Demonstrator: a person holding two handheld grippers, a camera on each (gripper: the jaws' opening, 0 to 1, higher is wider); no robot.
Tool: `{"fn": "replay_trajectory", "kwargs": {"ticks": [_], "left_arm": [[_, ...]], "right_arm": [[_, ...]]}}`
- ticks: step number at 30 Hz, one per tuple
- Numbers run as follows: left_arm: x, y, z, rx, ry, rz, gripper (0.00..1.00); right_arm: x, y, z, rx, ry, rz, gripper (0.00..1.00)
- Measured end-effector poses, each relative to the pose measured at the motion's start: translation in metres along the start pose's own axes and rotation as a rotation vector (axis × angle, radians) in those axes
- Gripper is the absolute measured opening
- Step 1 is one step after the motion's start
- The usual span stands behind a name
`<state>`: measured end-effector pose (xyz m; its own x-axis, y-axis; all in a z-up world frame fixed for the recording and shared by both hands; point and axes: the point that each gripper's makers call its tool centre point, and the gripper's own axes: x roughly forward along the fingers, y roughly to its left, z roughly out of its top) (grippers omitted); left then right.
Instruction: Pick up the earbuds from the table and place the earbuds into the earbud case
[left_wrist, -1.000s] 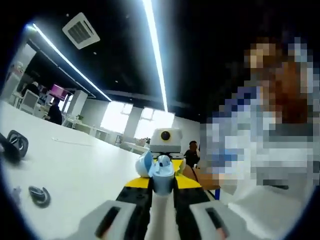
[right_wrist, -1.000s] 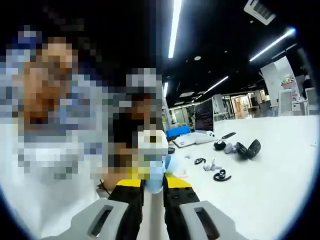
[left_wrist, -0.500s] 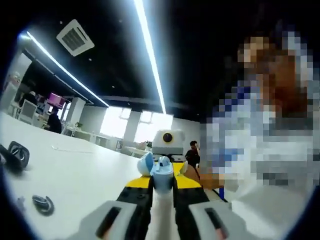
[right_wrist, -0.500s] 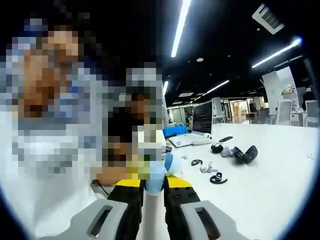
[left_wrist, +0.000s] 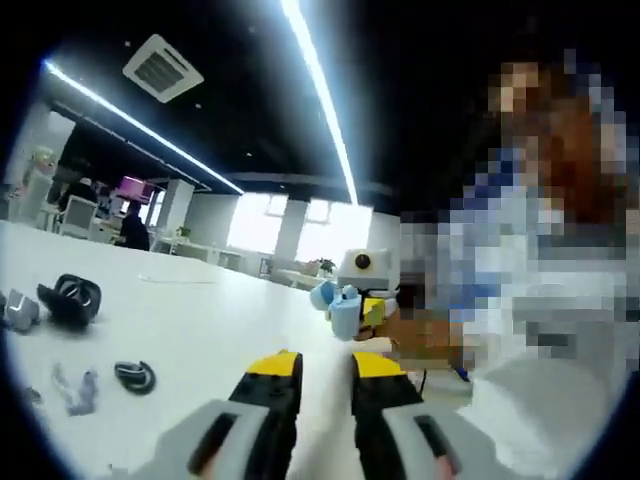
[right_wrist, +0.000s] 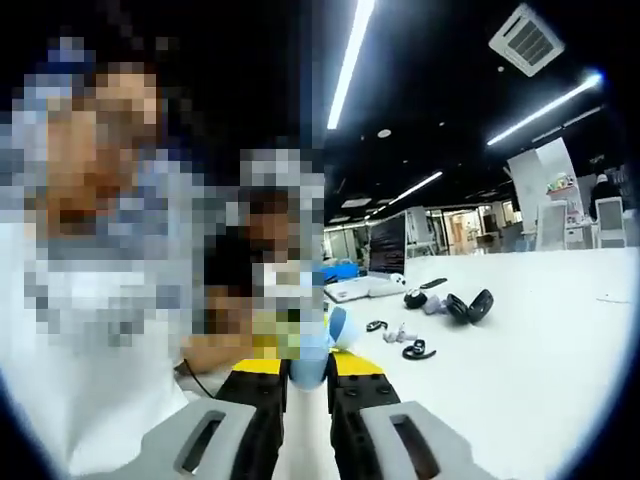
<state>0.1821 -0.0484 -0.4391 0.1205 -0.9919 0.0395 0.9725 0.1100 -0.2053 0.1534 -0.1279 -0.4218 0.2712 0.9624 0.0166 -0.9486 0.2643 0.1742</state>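
My left gripper (left_wrist: 325, 375) has let go and drawn back with jaws parted and empty, while my right gripper (right_wrist: 308, 368) stays clamped on the pale blue earbud case (right_wrist: 318, 348), black earbuds (right_wrist: 416, 349) lying mid-table (right_wrist: 520, 360) beside an open black case (right_wrist: 468, 306).

Left tongs (left_wrist: 325, 372) now off blue case (left_wrist: 340, 305).

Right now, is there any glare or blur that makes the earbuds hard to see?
Left gripper view: ceiling strip light flares; the black earbud is small and soft near the curved edge. Right gripper view: white table is bright, and the earbuds are tiny dark shapes without detail.
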Motion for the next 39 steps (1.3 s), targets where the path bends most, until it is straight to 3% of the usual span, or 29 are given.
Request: {"fn": "replay_trajectory", "kwargs": {"ticks": [8, 14, 21, 27, 34, 39], "left_arm": [[-0.053, 0.043, 0.006, 0.062, 0.043, 0.222, 0.21], [-0.085, 0.067, 0.013, 0.101, 0.078, 0.331, 0.21], [-0.110, 0.091, 0.009, 0.156, 0.175, 0.440, 0.21], [-0.113, 0.103, 0.001, 0.184, 0.250, 0.466, 0.20], [-0.104, 0.112, 0.004, 0.237, 0.304, 0.461, 0.17], [-0.095, 0.122, 0.003, 0.281, 0.399, 0.443, 0.17]], "right_arm": [[-0.002, -0.006, -0.009, -0.036, -0.023, -0.045, 0.14], [-0.003, -0.008, -0.014, -0.039, -0.058, -0.044, 0.14], [-0.002, -0.007, -0.016, -0.053, -0.047, -0.034, 0.14], [-0.002, -0.007, -0.017, -0.032, -0.047, -0.036, 0.15], [-0.001, -0.008, -0.018, -0.027, -0.044, -0.043, 0.15], [-0.002, -0.012, -0.019, -0.027, -0.042, -0.063, 0.15]]}}
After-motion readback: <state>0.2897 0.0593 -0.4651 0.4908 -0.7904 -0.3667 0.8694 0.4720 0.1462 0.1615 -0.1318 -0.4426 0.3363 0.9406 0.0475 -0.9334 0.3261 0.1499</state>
